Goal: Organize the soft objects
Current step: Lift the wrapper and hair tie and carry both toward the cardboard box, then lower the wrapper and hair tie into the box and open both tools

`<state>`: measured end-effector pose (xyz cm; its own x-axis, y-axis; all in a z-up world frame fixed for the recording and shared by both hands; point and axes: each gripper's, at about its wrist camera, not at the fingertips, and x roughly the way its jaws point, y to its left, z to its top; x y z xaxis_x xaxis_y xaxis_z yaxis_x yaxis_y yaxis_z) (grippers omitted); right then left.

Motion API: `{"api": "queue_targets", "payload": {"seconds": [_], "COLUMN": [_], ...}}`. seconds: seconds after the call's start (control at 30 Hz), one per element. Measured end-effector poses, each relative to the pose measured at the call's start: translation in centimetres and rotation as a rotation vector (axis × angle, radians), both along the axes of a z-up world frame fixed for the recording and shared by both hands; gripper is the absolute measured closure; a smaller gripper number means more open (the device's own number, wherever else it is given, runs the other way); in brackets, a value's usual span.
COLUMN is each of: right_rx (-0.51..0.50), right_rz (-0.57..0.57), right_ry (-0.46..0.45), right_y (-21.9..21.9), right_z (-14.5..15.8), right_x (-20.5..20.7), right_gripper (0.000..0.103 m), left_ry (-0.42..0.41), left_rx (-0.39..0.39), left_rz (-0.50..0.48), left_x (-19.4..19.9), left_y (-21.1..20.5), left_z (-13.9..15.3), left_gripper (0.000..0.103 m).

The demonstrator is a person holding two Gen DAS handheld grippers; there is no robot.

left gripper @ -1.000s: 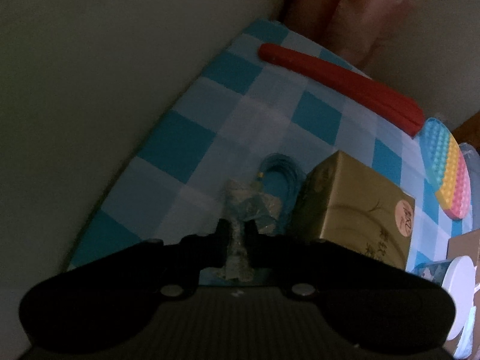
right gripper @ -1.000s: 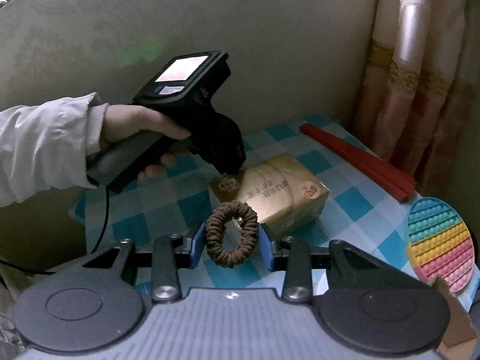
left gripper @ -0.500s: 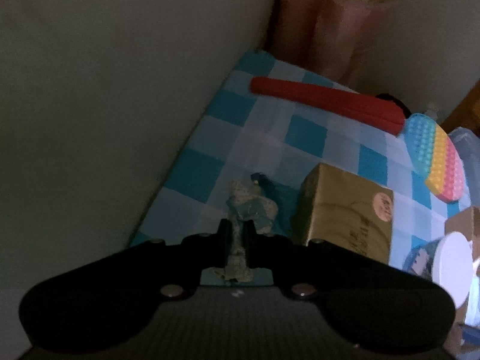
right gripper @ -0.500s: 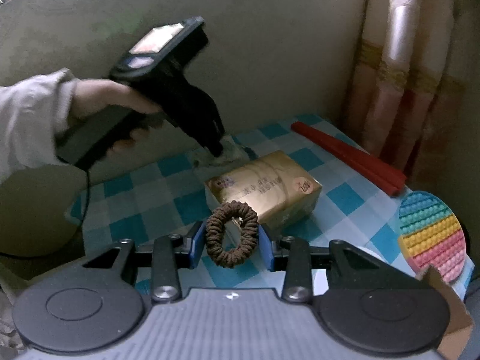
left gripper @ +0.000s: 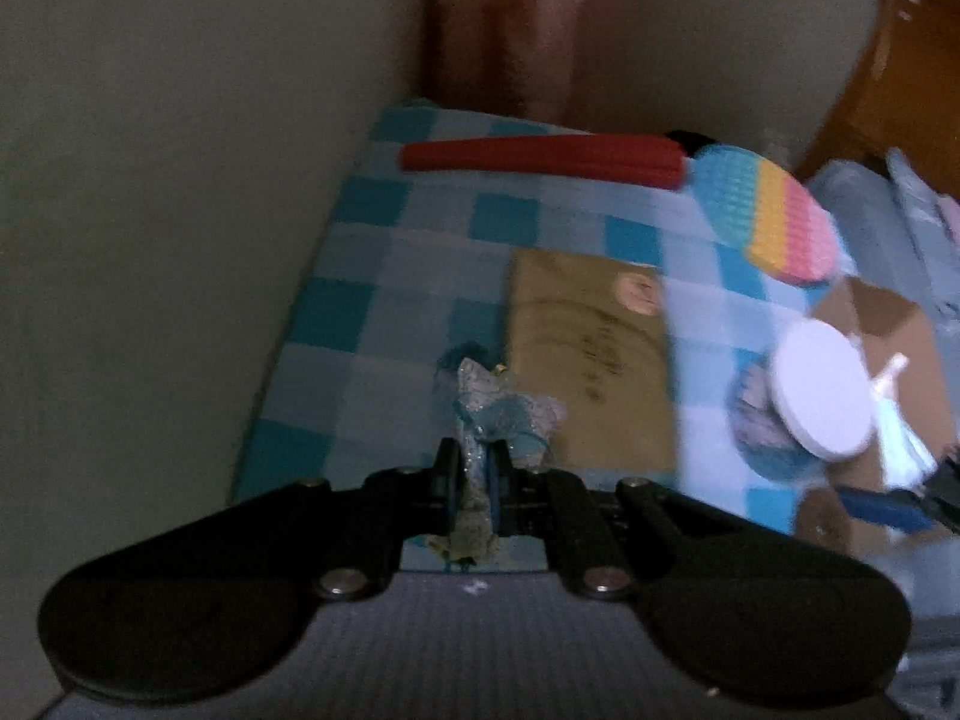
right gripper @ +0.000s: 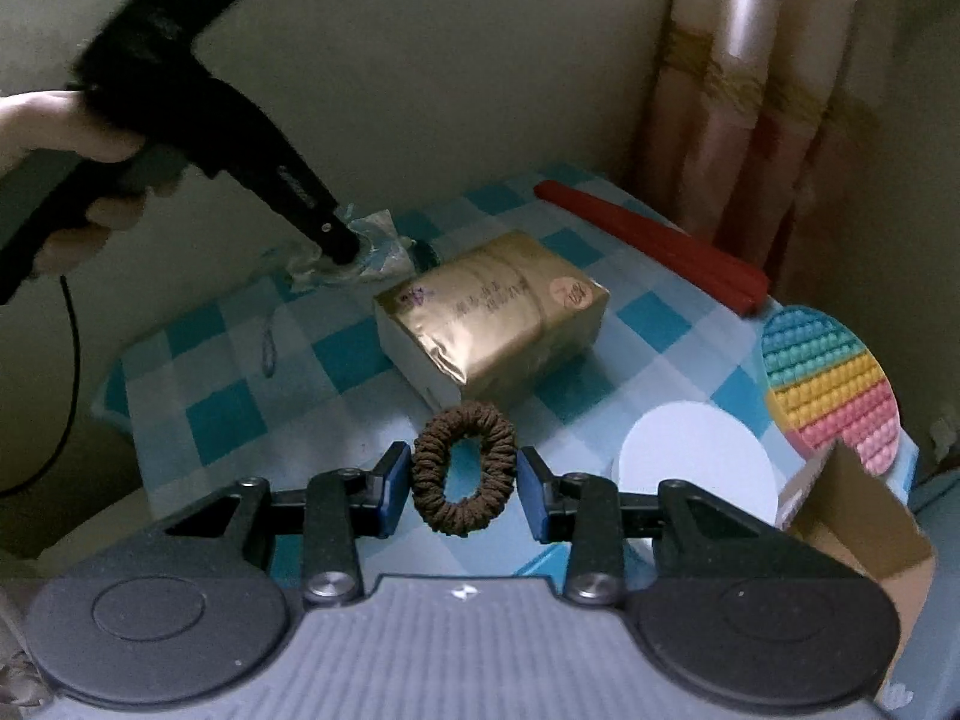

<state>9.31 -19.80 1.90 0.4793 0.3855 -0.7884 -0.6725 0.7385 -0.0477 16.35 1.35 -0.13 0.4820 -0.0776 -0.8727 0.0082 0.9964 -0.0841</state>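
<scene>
My left gripper (left gripper: 474, 468) is shut on a small crumpled plastic packet with blue cord inside (left gripper: 492, 414), lifted above the blue checked tablecloth (left gripper: 384, 324). In the right wrist view the left gripper (right gripper: 345, 249) hangs over the cloth's far left with the packet (right gripper: 372, 240) in it, a hand (right gripper: 66, 138) on its grip. My right gripper (right gripper: 465, 480) is shut on a brown hair scrunchie (right gripper: 463, 468), held upright between the blue pads near the table's front. A gold tissue pack (right gripper: 492, 324) lies at the centre of the cloth.
A red folded fan (right gripper: 654, 243) lies at the back right by the curtain (right gripper: 756, 96). A rainbow pop-bubble mat (right gripper: 831, 384) sits at the right edge, with a white round lid (right gripper: 696, 462) and a cardboard box (right gripper: 858, 516) near it. The wall (right gripper: 420, 60) borders the table behind.
The left gripper has risen with the packet off the cloth and rolled, so the table now looks level in its view. The right gripper has barely moved, scrunchie still held.
</scene>
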Motion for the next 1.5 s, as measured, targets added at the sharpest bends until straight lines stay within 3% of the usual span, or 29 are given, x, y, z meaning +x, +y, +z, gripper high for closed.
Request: {"api": "queue_targets", "payload": {"seconds": [0.43, 0.87, 1.03, 1.23, 1.3, 1.4, 1.43, 1.47, 1.5], "right_rx": [0.000, -0.013, -0.014, -0.025, -0.029, -0.025, -0.026, -0.025, -0.023], "right_rz": [-0.128, -0.433, -0.469, -0.496, -0.504, -0.515, -0.516, -0.520, -0.523], "right_ry": [-0.025, -0.042, -0.023, -0.007, -0.007, -0.002, -0.001, 0.001, 0.002], "right_y": [-4.6, -14.8, -16.2, -17.3, -17.4, -17.6, -17.7, -17.7, -17.7], "right_z": [1.7, 2.8, 1.8, 1.0, 0.8, 0.6, 0.6, 0.5, 0.5], "right_x": [-2.3, -1.4, -1.7, -1.4, -1.3, -1.2, -1.1, -1.0, -1.0], "right_gripper": [0.060, 0.060, 0.060, 0.060, 0.060, 0.060, 0.060, 0.060, 0.060], "left_ry": [-0.084, -0.176, -0.160, -0.045, -0.015, -0.011, -0.012, -0.020, -0.031], "left_rx": [-0.059, -0.135, -0.158, -0.160, -0.168, -0.193, -0.206, -0.217, -0.218], "left_rz": [-0.238, -0.504, -0.573, -0.595, -0.581, -0.557, -0.547, -0.530, -0.518], "left_x": [-3.5, -1.6, 0.5, 3.5, 4.5, 5.4, 5.7, 5.8, 5.9], "left_y": [-6.1, -18.5, -23.8, -29.4, -30.6, -31.4, -31.4, -31.1, -30.9], "left_z": [5.0, 9.8, 9.7, 6.3, 4.7, 3.1, 2.8, 2.7, 2.7], "left_gripper": [0.095, 0.095, 0.095, 0.094, 0.084, 0.053, 0.037, 0.029, 0.028]}}
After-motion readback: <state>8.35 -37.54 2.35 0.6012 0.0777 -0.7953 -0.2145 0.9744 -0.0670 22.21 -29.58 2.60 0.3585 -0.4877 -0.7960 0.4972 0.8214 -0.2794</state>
